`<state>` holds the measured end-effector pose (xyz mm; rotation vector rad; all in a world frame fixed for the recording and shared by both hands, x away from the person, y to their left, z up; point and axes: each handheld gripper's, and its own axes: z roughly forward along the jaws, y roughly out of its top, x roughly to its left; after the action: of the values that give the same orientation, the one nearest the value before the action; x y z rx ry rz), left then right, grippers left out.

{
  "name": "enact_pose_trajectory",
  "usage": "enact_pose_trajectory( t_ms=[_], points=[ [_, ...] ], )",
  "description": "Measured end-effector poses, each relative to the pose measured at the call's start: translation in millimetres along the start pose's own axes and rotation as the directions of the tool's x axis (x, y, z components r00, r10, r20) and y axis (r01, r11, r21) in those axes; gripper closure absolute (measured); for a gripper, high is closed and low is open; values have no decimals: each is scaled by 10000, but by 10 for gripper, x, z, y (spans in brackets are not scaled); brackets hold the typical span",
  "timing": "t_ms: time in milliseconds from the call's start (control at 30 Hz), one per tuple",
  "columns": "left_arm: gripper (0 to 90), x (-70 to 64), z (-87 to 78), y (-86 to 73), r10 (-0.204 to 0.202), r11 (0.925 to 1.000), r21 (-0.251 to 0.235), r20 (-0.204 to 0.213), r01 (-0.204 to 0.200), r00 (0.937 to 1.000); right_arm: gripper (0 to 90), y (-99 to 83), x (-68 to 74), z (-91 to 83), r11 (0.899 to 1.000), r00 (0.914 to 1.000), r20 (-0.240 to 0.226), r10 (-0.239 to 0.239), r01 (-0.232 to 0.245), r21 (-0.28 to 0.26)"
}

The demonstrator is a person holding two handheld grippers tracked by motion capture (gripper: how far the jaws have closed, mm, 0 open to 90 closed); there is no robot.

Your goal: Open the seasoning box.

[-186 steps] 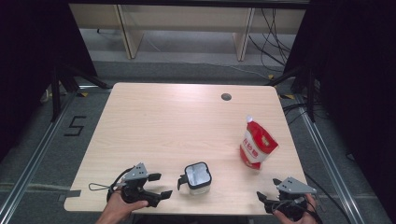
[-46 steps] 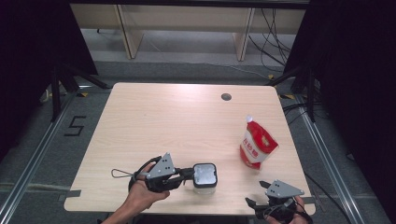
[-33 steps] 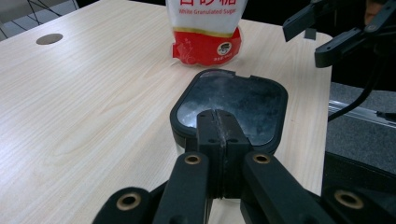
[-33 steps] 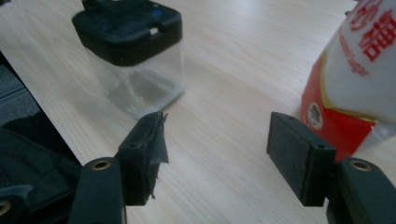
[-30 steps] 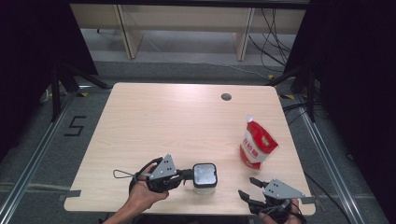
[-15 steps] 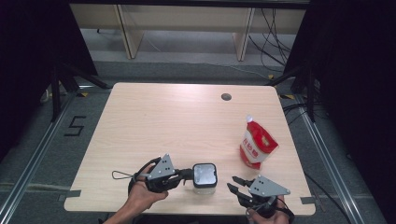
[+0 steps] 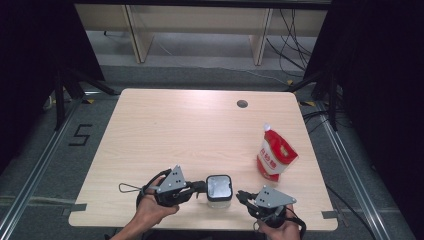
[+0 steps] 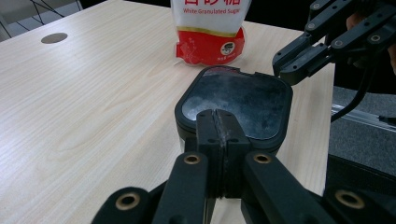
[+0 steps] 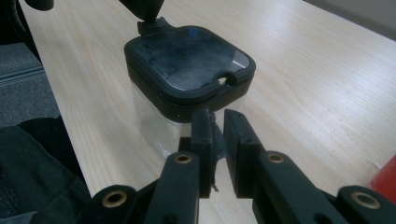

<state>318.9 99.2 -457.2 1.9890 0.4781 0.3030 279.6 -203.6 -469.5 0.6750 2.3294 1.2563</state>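
Both grippers work at the near edge of the table [image 7: 165, 125], one on each side of a small square container. Largest on the bare wood is the red-and-white sugar pouch [image 7: 275, 155], standing well apart at the far right, labelled white granulated sugar in the left gripper view. Next comes the container [image 7: 219, 190], a clear box with a dark lid [image 8: 238, 105], sitting near the front edge, between the two tools.

From the left, the left gripper [image 7: 201, 188] reaches in with its jaws pressed together at the lid's rim; in its own view they meet on the near edge of the lid, and it looks like a pinch on a small tab there, though the tab itself is hidden by the jaws. On the right, the right gripper [image 7: 240, 195] sits just beside the container, its jaws nearly closed with a narrow gap and nothing between them.

My judgement is that the lid is about to come off. To do it well, the right gripper should widen first, then close squarely on the clear body below the lid. Holding it firmly down lets the left lift without dragging the light box toward the edge.
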Motion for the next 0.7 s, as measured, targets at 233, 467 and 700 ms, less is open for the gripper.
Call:
enact_pose_trajectory(
  t_ms=[233,467,700],
  points=[
    [886,-3,13,-7,-69,9998,-161,29,70,10000,867,2,12,5,9999,9998,-191,99,-100,-33],
    [886,12,2,-23,44,9999,-165,95,-42,9999,885,10,37,45,9999,9993,-338,149,-149,-2],
    [886,9,-4,-43,-110,9996,-267,51,111,9999,889,25,31,44,10000,9994,-353,6,-6,18]
  ],
)
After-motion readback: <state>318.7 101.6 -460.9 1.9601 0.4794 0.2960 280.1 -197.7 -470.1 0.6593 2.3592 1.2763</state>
